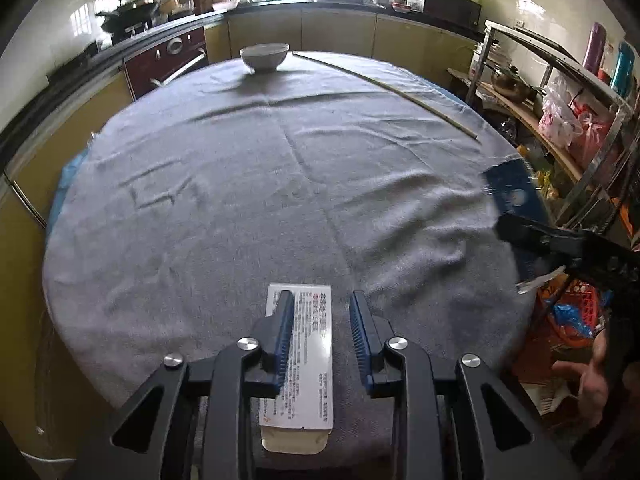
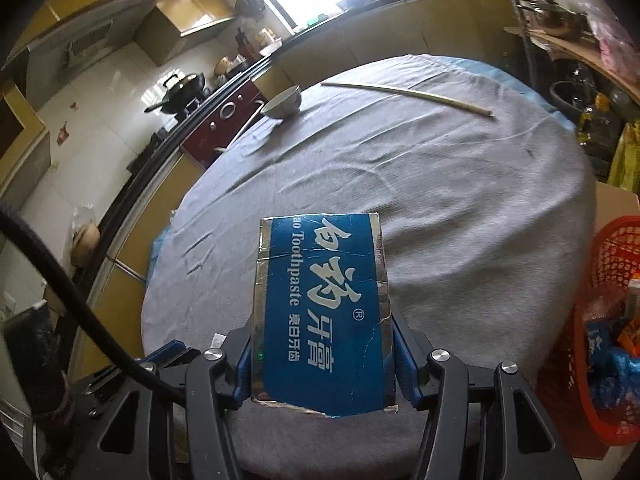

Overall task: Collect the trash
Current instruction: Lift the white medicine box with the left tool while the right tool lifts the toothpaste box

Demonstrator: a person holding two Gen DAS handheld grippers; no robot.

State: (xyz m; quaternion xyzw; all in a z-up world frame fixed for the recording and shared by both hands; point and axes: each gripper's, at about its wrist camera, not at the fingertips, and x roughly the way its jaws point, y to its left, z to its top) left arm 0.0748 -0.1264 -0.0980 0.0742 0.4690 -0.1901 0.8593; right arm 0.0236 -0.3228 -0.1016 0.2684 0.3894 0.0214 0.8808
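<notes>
A white printed carton (image 1: 310, 360) lies flat on the grey cloth at the table's near edge. My left gripper (image 1: 322, 302) is open just above it, one finger over the box, the other to its right. My right gripper (image 2: 322, 332) is shut on a blue toothpaste box (image 2: 320, 312), held in the air above the table's near right side. In the left wrist view that box (image 1: 512, 192) and the right gripper (image 1: 560, 248) show at the right table edge. A red mesh basket (image 2: 612, 320) with wrappers stands low on the right.
A round table with a grey cloth (image 1: 260, 180) fills the view. A white bowl (image 1: 264, 56) and a long thin stick (image 1: 384, 88) lie at the far side. Metal shelves (image 1: 560, 100) with pots and bags stand right; kitchen counters run behind.
</notes>
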